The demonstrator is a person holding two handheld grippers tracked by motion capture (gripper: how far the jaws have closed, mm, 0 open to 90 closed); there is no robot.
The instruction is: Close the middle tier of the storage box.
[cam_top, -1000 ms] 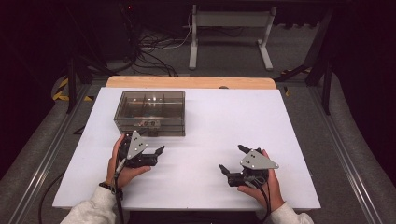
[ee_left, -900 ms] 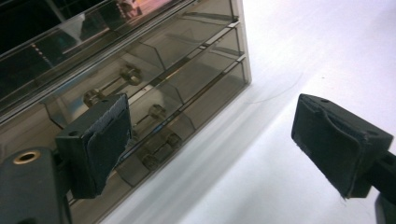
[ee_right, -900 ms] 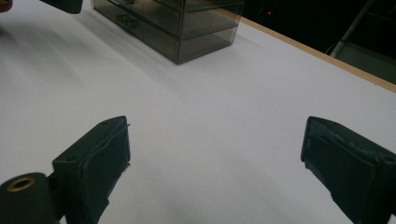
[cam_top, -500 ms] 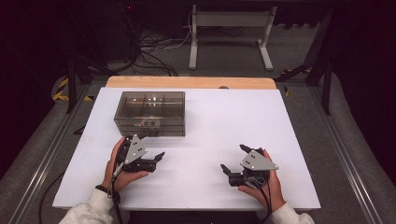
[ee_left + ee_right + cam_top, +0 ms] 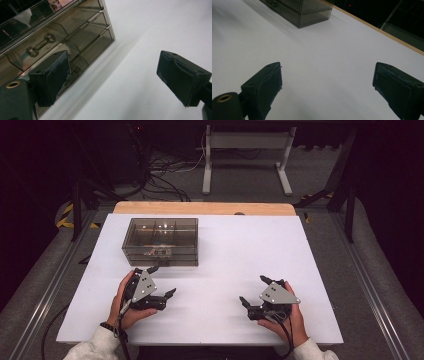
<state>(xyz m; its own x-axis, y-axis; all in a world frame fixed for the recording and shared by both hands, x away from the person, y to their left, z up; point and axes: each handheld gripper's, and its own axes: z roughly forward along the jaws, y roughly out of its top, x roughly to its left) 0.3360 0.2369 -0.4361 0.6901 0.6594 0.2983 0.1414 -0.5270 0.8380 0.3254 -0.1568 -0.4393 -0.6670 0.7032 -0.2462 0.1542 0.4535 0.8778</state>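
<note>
A smoked transparent drawer box (image 5: 160, 241) is set on the white table (image 5: 240, 250), toward the far left of its surface. The left gripper (image 5: 162, 281) is held just near of the box's front, slightly right of the box's middle, with its jaws spread wide and nothing gripped between them. In the left gripper view, the box's drawer fronts (image 5: 57, 37) are seen behind and beside the left-hand finger (image 5: 53, 75), which lies just in front of the lowest drawer; whether it touches cannot be told. Two small metal knobs (image 5: 40, 44) are visible on one drawer front. The other finger (image 5: 181, 75) stands over bare table, well clear of the box.

The right gripper (image 5: 254, 291) is held at the near right of the table, well apart from the box, its jaws likewise wide open and empty. In the right gripper view, the box's corner (image 5: 299, 10) is seen far off beyond the fingers (image 5: 264, 85).
</note>
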